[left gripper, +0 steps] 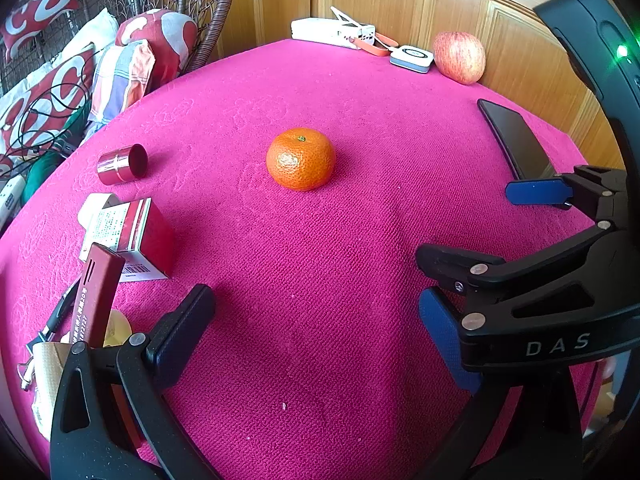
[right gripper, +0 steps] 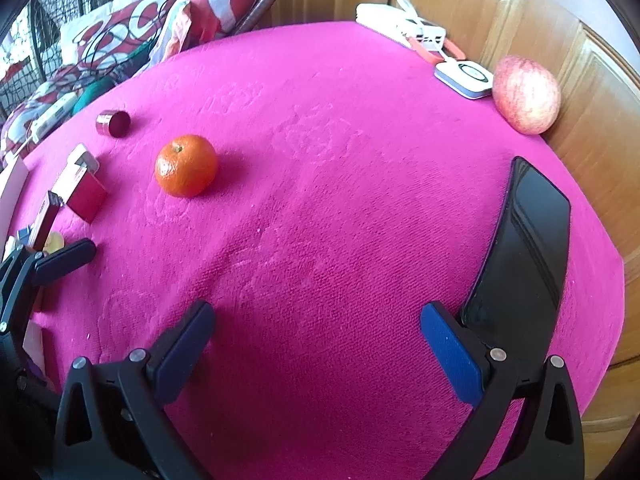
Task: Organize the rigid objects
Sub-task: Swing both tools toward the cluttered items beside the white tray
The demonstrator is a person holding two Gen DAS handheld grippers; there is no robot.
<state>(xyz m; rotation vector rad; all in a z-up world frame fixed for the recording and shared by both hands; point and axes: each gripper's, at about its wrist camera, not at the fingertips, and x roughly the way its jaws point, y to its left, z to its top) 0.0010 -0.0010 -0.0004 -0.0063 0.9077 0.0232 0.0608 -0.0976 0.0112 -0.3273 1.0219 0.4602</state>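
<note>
We hold the left gripper and the right gripper wide open over the pink cloth, and neither grips anything. One orange sits at frame centre in the left view. It looks firm, light and prone to roll, so we judge it is best pinched across its widest part. At upper right sits one apple, heavier and smooth. One phone, flat and slippery, lies at right; we would take it by its long edges. One small red cylinder and one red box are at left.
</note>
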